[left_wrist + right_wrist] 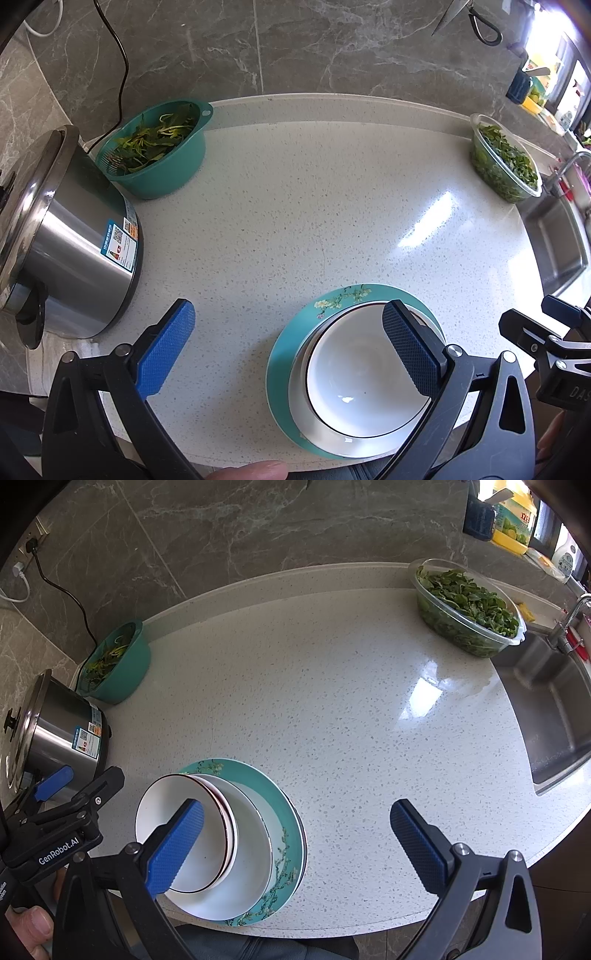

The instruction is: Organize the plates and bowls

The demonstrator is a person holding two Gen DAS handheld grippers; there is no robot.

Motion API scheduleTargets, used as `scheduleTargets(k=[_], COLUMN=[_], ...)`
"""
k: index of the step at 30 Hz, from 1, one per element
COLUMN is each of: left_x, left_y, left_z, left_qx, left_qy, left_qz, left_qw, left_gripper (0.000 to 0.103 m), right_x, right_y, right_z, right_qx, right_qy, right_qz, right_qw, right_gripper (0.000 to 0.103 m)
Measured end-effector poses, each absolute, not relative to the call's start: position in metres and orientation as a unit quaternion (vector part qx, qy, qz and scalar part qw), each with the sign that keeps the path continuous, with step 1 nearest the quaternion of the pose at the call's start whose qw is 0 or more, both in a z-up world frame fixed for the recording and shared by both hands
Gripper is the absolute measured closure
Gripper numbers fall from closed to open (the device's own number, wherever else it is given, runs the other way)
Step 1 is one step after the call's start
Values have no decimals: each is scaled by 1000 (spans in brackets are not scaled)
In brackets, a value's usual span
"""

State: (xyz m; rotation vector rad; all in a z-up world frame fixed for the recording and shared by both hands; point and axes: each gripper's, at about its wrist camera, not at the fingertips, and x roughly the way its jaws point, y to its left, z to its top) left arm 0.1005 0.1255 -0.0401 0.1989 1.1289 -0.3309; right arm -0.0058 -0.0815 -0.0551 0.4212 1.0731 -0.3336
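Fingers (410,350) of the left gripper (291,350) are held wide apart w/ nothing between the blue pads; same for the right gripper (295,845), jaws spread, nothing gripped. A stack is seen at the near edge of the counter (332,203): a teal plate (280,354) w/ blossom print at the bottom, a white dish (251,834) on it, and a white bowl (210,853) w/ a dark rim line on top, shifted toward the left side in the right wrist view. One left finger is seen over the bowl, one right finger likewise in the right wrist view; contact can't be told. The counter is white speckled stone, glossy, w/ window glare on its right part and a raised lip at the back. Behind it a grey marble-look tiled wall (332,48) is seen, w/ a socket (31,546) and a black cord (66,594) at far left. At left a steel pot (74,236) w/ lid stands, w/ a teal colander (162,155) of greens just behind it. At far right a clear tub (465,609) of leaves sits near a steel sink (554,709) and tap (569,620). A yellow bottle (513,520) is seen at the back right. A thumb (37,923) shows at the lower left of the right wrist view.
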Motion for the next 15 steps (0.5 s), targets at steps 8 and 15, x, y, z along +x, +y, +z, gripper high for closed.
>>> scheduleTargets(k=[8,15], left_x=[101,104], left_y=[125,124], left_z=[-42,-44], left_qx=[95,95], left_qy=[533,534], left_qz=[-157,-157], left_qw=[826,825], left_gripper=[0,0], right_x=[-5,-4], right_y=[-82,-84], right_z=[-56,-57], right_qx=[198,199], right_qy=[506,507], right_qz=[-156,-155], right_qw=[825,824], right_gripper=[0,0])
